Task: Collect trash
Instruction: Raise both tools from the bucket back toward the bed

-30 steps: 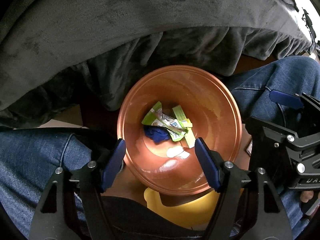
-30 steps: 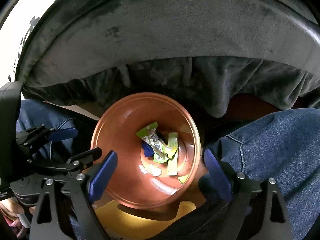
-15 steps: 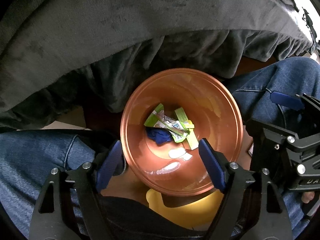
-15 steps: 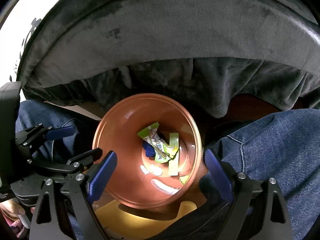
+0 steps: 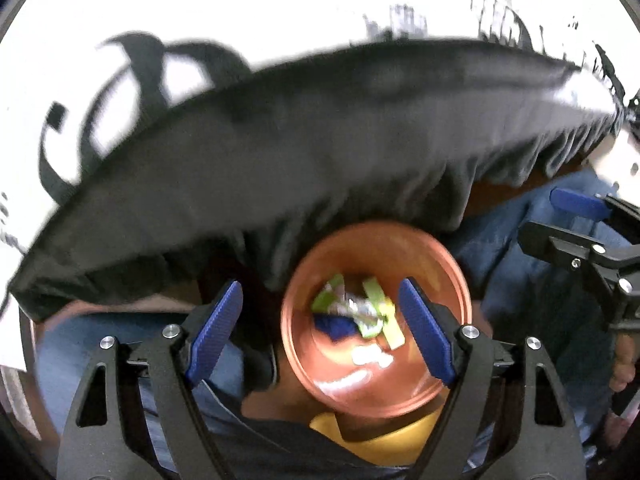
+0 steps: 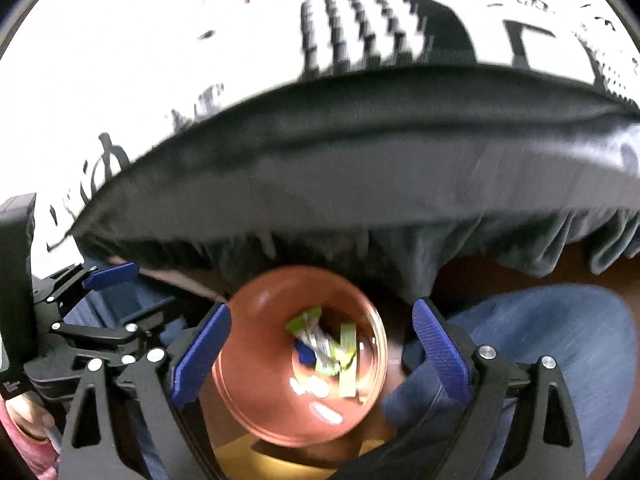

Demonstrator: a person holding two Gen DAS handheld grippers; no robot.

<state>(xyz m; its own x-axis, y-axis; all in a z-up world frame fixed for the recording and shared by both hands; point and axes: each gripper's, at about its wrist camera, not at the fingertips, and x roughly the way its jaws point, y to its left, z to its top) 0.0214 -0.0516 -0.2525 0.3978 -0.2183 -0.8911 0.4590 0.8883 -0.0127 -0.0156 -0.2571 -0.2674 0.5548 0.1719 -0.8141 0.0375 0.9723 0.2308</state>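
Two grippers, both aimed steeply downward, frame one copper-coloured bin (image 5: 448, 280) with a smooth, glossy, round, tapering wall. I read the left gripper (image 5: 320, 332) as spread wide: its blue ribbed pads (image 5: 424, 336) stand well apart with nothing pinched, one pad over the bin's right wall in my view, the other outside its left rim; its jaws have just been opening. The right gripper (image 6: 322, 352) is likewise spread, empty, its jaws just opening; its blue textured pads (image 6: 440, 352) flank the bin on both sides without touching it.

Trash (image 5: 356, 312) lies at the bottom of the bin, between and beyond the pads in both wrist views: crumpled green and silver foil wrappers, a flat pale-green strip, and a dark blue scrap. Motion blur softens their outlines.

Dark grey, velvety fabric (image 5: 320, 152) with a gathered, pleated hem hangs over the bin's far rim. Blue denim legs (image 6: 540, 340) sit either side of the bin. A yellow object (image 5: 380, 436) shows below the near rim. White cloth with black print (image 6: 380, 28) fills the top of both views.
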